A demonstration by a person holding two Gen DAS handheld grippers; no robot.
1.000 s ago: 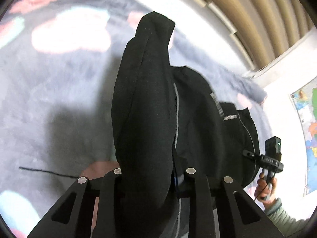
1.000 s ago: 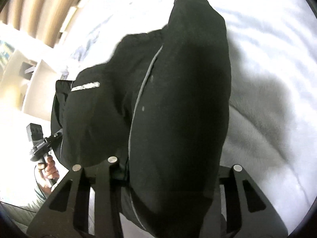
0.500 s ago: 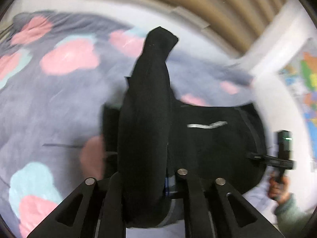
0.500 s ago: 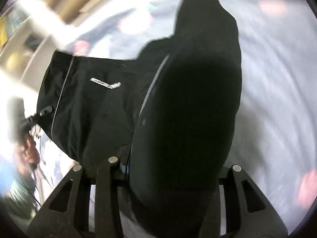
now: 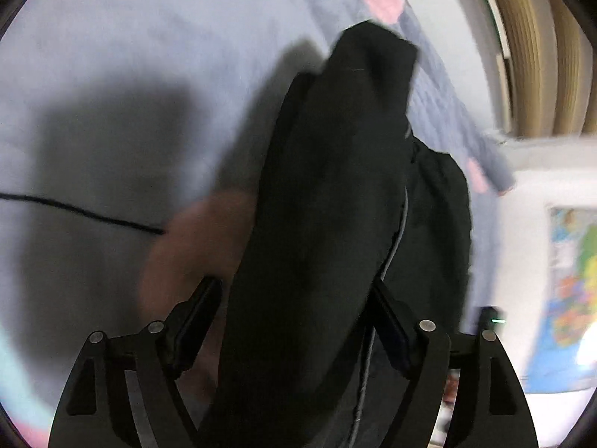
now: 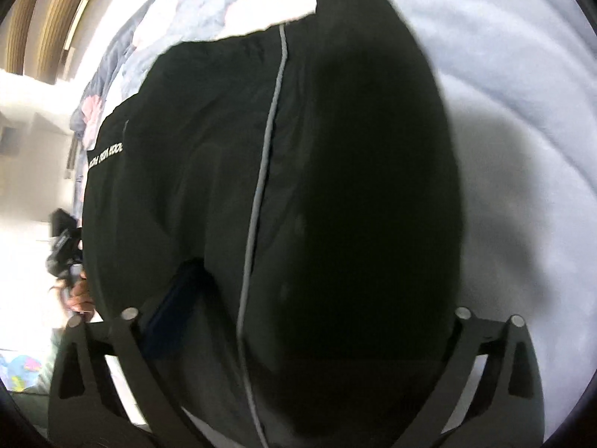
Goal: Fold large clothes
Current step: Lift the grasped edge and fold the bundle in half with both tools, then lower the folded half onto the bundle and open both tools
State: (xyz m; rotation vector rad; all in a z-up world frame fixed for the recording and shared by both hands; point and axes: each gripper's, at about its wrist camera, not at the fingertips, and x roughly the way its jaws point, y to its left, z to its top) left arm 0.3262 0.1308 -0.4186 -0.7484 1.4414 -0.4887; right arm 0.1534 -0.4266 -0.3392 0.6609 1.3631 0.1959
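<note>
A large black garment (image 5: 335,186) with grey piping and white lettering hangs in folds over the grey-blue blanket (image 5: 130,74). It fills most of the right wrist view as one dark bulk (image 6: 354,186). My left gripper (image 5: 294,285) is opening, its fingers (image 5: 194,317) spread wide with the cloth lying loosely between them. My right gripper (image 6: 317,287) is opening too. One of its fingers (image 6: 179,298) stands clear of the cloth, and the other is hidden behind the garment. Motion blurs both views.
The fleece blanket (image 6: 522,112) carries pink patches and spreads wide on both sides. A thin black cable (image 5: 74,209) crosses it at the left. Beige curtains (image 5: 541,56) and a colourful map (image 5: 571,280) stand beyond the bed. A hand (image 6: 78,298) holds the other gripper.
Both grippers were shut on the garment and now stand spread apart. Both hands have dropped toward the blanket, and the cloth sits lower and closer to the bed.
</note>
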